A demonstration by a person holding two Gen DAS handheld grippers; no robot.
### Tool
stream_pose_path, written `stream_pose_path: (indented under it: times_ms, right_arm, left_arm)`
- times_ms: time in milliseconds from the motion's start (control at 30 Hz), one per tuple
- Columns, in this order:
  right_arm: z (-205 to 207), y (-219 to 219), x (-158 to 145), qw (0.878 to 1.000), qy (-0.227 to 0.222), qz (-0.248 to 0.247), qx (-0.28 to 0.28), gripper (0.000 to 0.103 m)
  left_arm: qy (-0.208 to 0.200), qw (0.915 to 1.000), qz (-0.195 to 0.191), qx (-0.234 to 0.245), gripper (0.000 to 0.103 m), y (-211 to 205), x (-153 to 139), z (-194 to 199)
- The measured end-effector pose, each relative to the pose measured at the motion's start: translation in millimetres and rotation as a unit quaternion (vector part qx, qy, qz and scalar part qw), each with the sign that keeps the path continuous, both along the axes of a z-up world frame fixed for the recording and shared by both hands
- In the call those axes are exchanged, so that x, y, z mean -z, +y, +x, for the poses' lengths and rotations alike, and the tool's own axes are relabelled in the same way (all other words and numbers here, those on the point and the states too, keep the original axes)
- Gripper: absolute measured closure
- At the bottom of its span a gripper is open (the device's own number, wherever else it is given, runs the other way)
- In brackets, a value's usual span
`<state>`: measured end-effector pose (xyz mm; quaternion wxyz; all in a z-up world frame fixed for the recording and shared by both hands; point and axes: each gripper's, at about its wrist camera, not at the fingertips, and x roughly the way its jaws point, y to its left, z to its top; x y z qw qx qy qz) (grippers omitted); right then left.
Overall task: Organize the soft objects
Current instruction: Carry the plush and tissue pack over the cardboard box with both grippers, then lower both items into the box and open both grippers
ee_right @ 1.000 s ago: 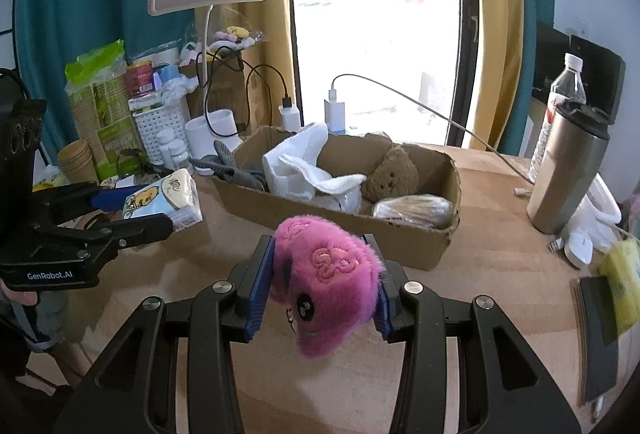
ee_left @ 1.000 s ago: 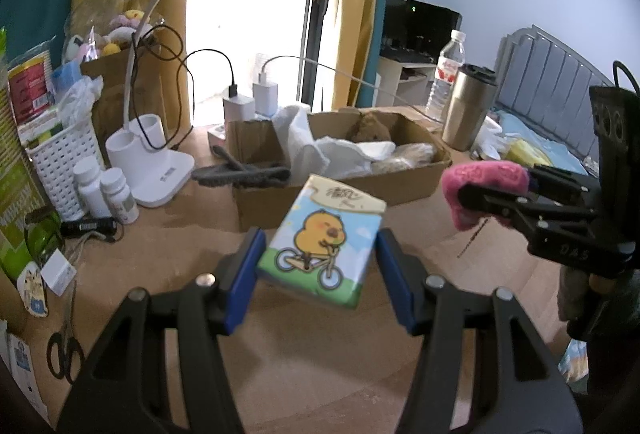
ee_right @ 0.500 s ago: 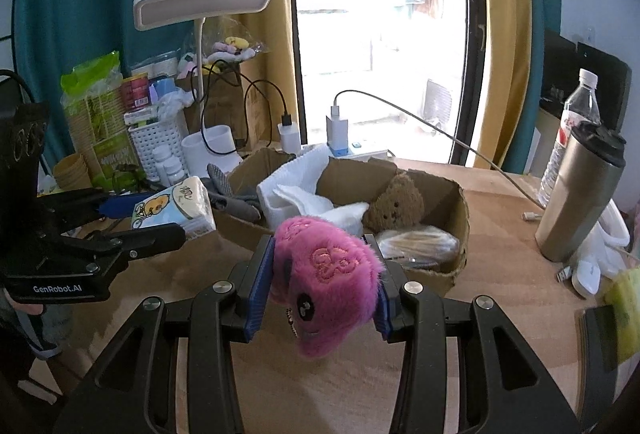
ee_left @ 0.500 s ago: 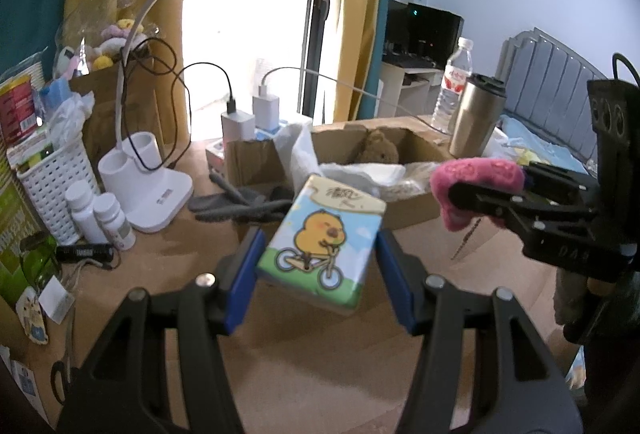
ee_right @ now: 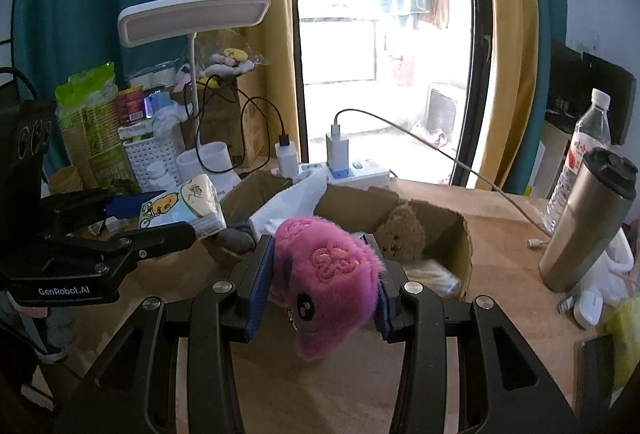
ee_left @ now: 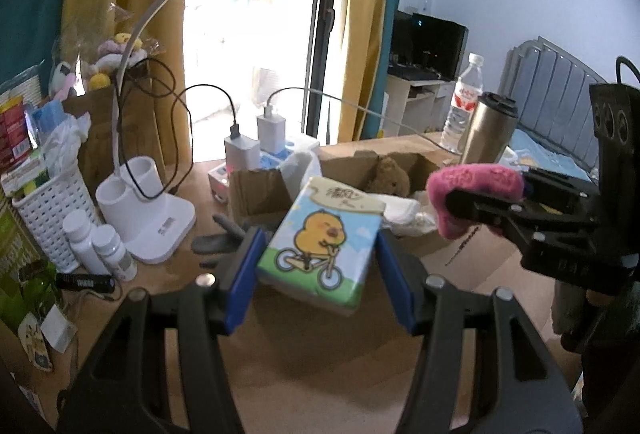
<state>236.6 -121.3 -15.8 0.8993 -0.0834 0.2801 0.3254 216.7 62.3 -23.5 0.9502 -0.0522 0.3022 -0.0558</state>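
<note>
Tissue pack [ee_left: 322,244] w/ yellow chick-on-bike print is pinched in left gripper [ee_left: 318,270], held in air above wooden table [ee_left: 304,362], just in front of cardboard box [ee_left: 260,190]. Right gripper [ee_right: 322,288] clamps pink plush toy [ee_right: 326,274], also off the table, near box's front. Inside box [ee_right: 460,234]: brown teddy bear [ee_right: 400,232] & white cloth [ee_right: 296,200]. Steel tumbler [ee_right: 588,218] stands to the right.

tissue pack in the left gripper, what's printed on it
A yellow chick riding a bicycle on the tissue pack; clearest in the left wrist view.
</note>
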Motion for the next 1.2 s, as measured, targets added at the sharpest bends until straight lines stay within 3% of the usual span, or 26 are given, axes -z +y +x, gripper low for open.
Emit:
stream_pose_path:
  times_ms: [667, 1200]
  right_arm:
    - [44.6, 19.4, 2.3, 1.000, 0.002, 0.015, -0.001, 0.058]
    - [77.8, 38.0, 21.6, 1.000, 0.024, 0.012, 0.000, 0.057]
  left_arm:
    - [0.000, 0.9997, -0.007, -0.022, 0.045, 21.9, 7.9, 42.8]
    - [0.011, 0.9994, -0.008, -0.033, 0.045, 30.7, 26.6, 72.6]
